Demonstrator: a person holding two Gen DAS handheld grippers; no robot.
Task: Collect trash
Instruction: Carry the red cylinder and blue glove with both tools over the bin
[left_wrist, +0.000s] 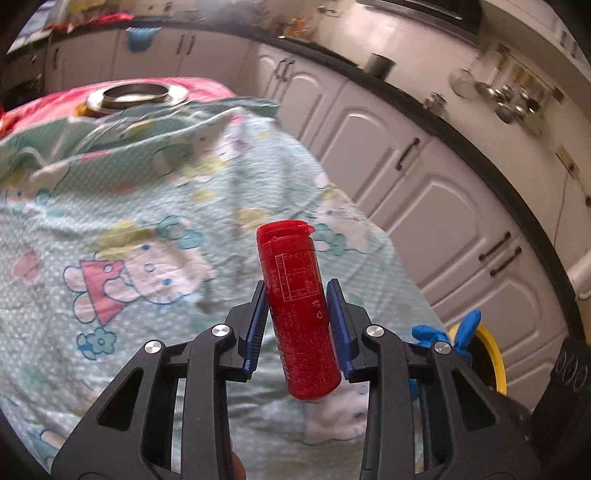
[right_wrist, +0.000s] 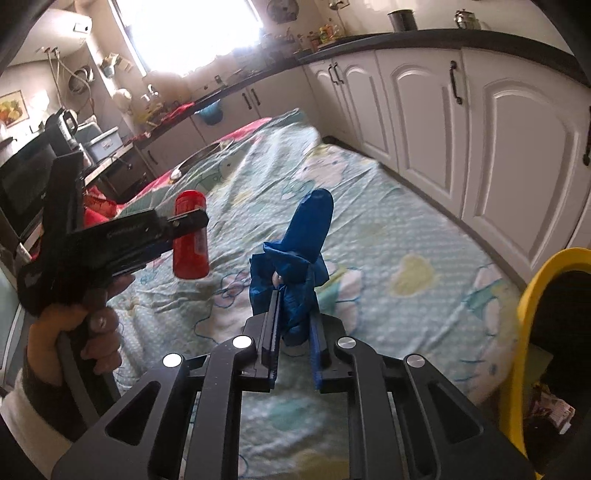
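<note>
My left gripper (left_wrist: 297, 291) is shut on a red plastic bottle (left_wrist: 297, 306) with a flip cap, held above the table; it also shows in the right wrist view (right_wrist: 190, 236), clamped in the left gripper (right_wrist: 192, 219). My right gripper (right_wrist: 293, 306) is shut on a crumpled blue glove (right_wrist: 299, 251) that sticks up between the fingers. The glove (left_wrist: 448, 332) shows at the right in the left wrist view. A yellow-rimmed bin (right_wrist: 546, 291) stands at the right, with trash inside; its rim (left_wrist: 493, 354) shows in the left wrist view too.
The table is covered by a light green cartoon-print cloth (right_wrist: 369, 236). A steel plate (left_wrist: 136, 96) lies at its far end on a pink cloth. White kitchen cabinets (right_wrist: 461, 122) under a dark counter run along the right. A microwave (right_wrist: 22, 177) stands at the left.
</note>
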